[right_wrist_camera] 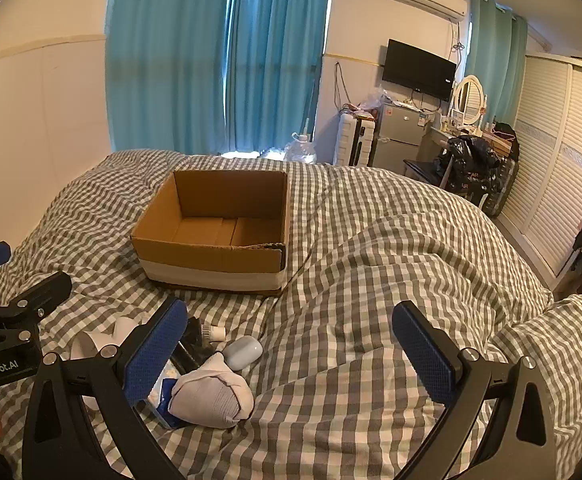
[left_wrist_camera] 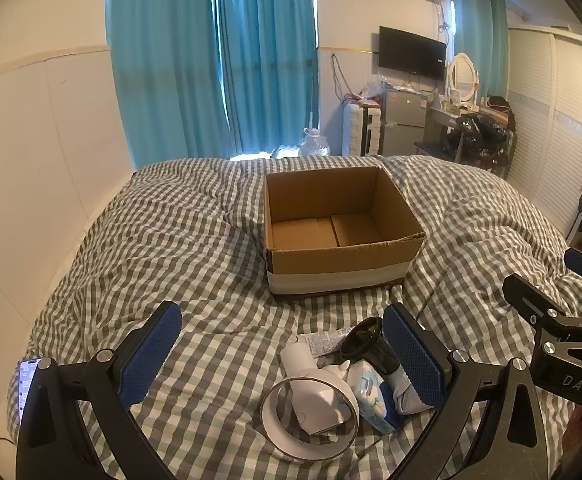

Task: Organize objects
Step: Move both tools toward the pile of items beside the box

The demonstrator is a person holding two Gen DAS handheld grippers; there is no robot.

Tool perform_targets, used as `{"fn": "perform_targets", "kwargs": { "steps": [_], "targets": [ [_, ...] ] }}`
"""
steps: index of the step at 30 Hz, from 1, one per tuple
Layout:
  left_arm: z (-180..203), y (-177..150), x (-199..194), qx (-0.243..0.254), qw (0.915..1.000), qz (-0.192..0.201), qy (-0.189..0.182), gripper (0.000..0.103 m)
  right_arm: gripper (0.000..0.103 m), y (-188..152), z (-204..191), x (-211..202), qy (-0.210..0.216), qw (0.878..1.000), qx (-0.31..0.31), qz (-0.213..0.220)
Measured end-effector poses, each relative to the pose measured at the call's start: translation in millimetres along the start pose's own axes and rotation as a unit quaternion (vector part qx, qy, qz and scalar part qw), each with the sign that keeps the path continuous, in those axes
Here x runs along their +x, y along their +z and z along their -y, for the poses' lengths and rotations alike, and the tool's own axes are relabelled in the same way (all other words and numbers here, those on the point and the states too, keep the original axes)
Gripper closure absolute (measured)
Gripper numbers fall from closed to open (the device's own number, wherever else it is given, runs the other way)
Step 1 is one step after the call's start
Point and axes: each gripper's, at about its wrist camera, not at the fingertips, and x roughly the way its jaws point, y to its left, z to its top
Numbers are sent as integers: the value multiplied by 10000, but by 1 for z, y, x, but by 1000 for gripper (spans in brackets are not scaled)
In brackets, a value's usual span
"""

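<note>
An empty cardboard box (left_wrist_camera: pixel 343 232) (right_wrist_camera: pixel 215 228) stands open on the checked bed. Near me lies a pile of small items: a tape roll (left_wrist_camera: pixel 309 418), a white bottle (left_wrist_camera: pixel 311 384), a tissue pack (left_wrist_camera: pixel 369 394), a black funnel-shaped piece (left_wrist_camera: pixel 365 340), a tube (left_wrist_camera: pixel 325 340). The right wrist view adds a rolled grey sock (right_wrist_camera: pixel 211 396) and a pale earbud case (right_wrist_camera: pixel 243 352). My left gripper (left_wrist_camera: pixel 283 354) hangs open above the pile, nothing between its fingers. My right gripper (right_wrist_camera: pixel 291 354) is open over bare bedding, the pile beside its left finger (right_wrist_camera: pixel 157 354).
The checked duvet (right_wrist_camera: pixel 371 260) is rumpled, with a raised fold at the right. A phone (left_wrist_camera: pixel 27 388) lies at the bed's left edge. Beyond the bed stand blue curtains (left_wrist_camera: pixel 211 60), a small fridge (left_wrist_camera: pixel 403 122) and a louvred wardrobe (right_wrist_camera: pixel 559 168).
</note>
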Motion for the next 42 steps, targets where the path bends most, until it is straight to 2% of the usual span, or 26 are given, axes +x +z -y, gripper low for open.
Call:
{"fn": "perform_targets", "kwargs": {
  "steps": [18, 30, 42],
  "targets": [
    [-2, -2, -14, -54, 10000, -5, 80, 0, 0, 3, -8, -20, 89, 9998, -171, 87],
    [-2, -15, -5, -18, 9998, -207, 29, 0, 0, -7, -10, -12, 185, 9996, -186, -82],
    [-3, -15, -9, -53, 9999, -163, 7, 0, 0, -8, -12, -11, 185, 9996, -193, -77]
  ]
}}
